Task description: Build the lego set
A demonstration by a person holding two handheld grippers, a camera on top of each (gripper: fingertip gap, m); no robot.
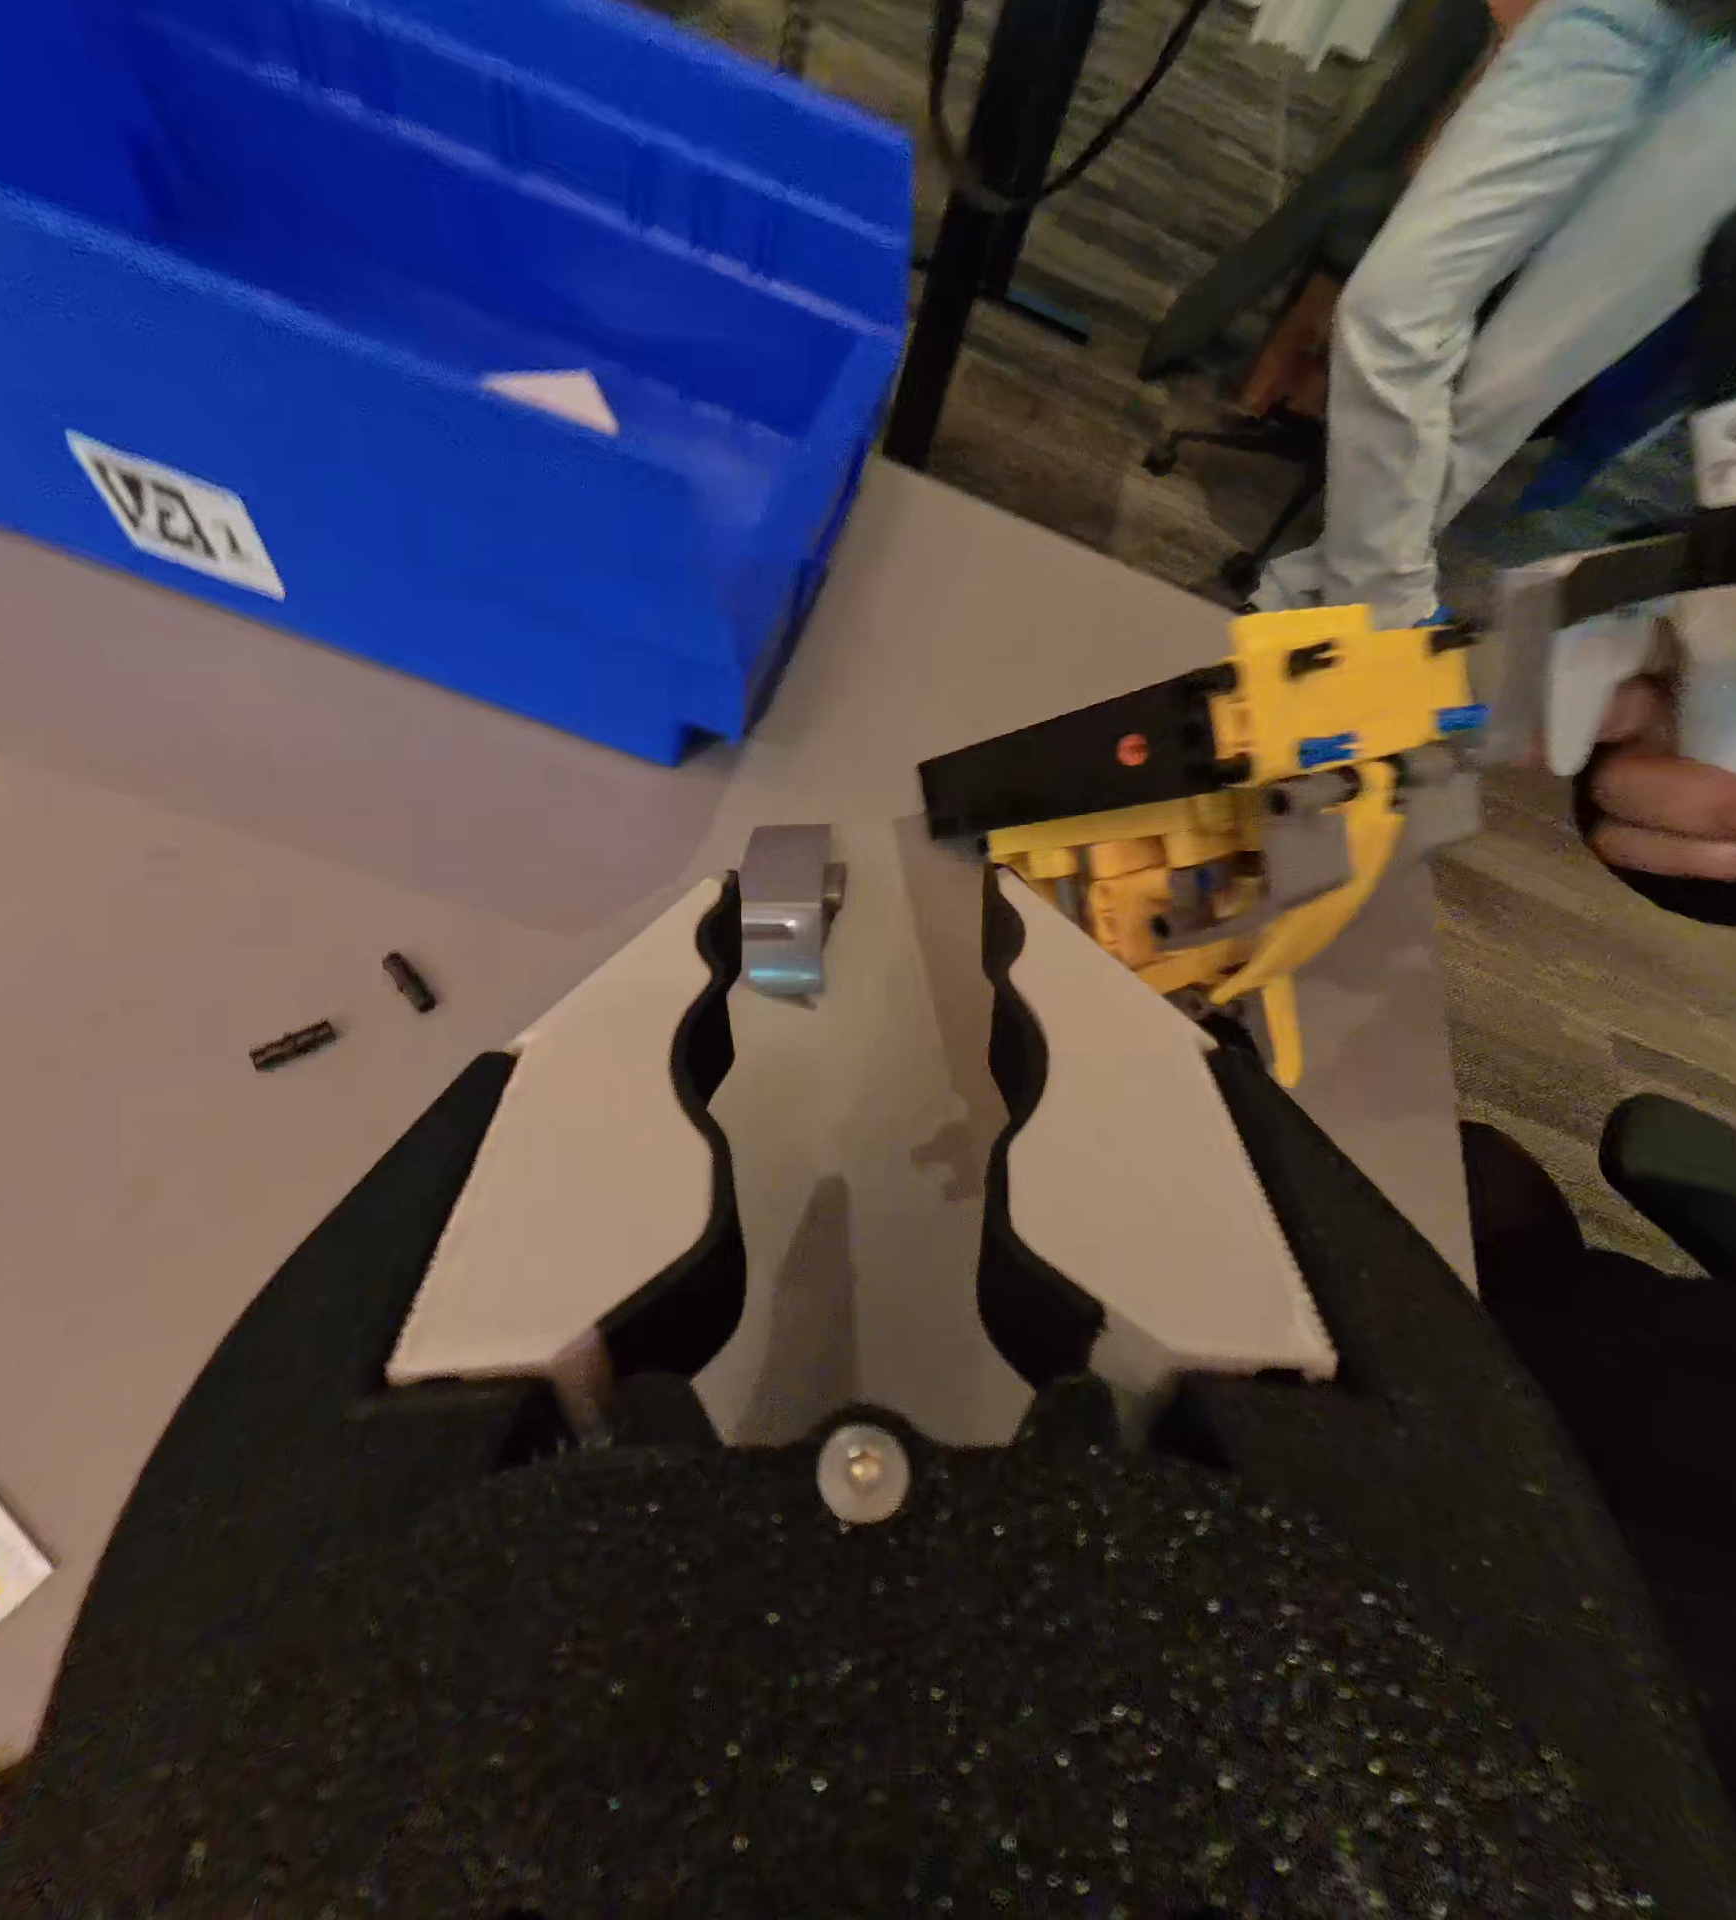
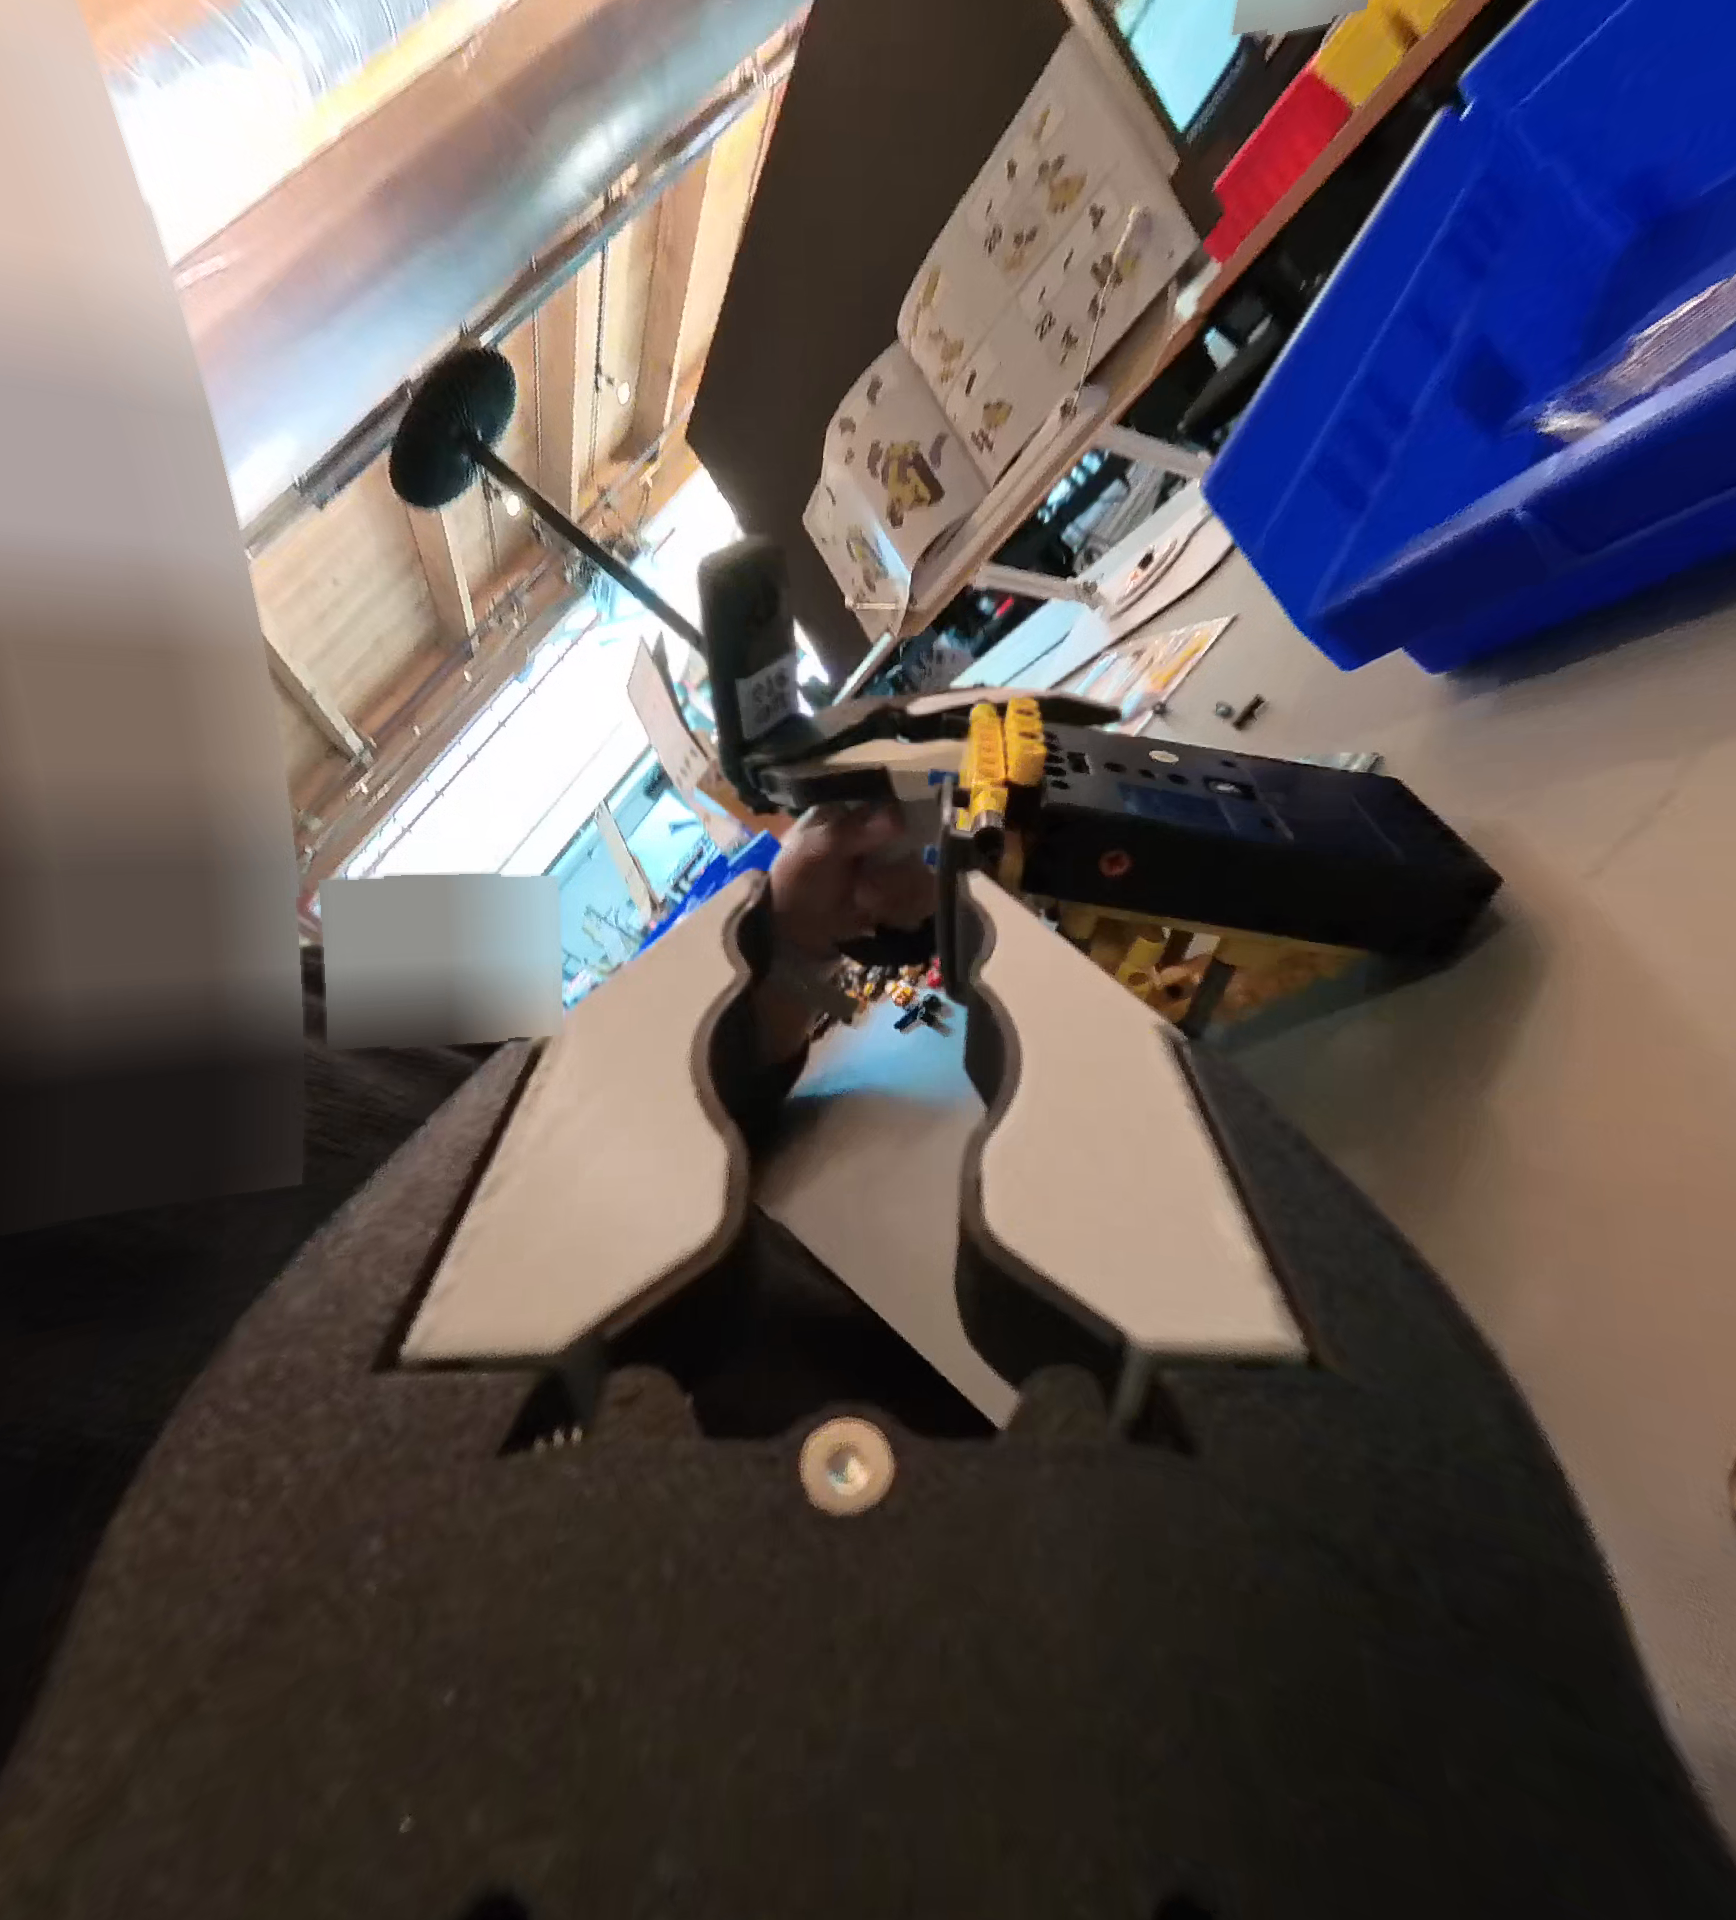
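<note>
A yellow-and-black brick model (image 1: 1207, 758) lies on the grey table (image 1: 220, 831) near its right corner. My left gripper (image 1: 859, 899) is open and empty above the table. A small grey piece (image 1: 786, 925) lies by its left fingertip, and the model sits just beyond its right fingertip. My right gripper (image 2: 869, 899) is open, and a thin dark beam of the model (image 2: 947, 914) stands against its right finger. The model's black block (image 2: 1259, 831) lies to the right. The right gripper (image 1: 1570, 665) also shows at the model's yellow end in the left wrist view, with a hand behind it.
A blue bin (image 1: 376, 364) stands at the back left and also shows in the right wrist view (image 2: 1570, 364). Two black pins (image 1: 292, 1044) lie left of the left gripper. An open booklet (image 2: 999, 343) stands behind. A person's legs (image 1: 1466, 260) are beyond the table edge.
</note>
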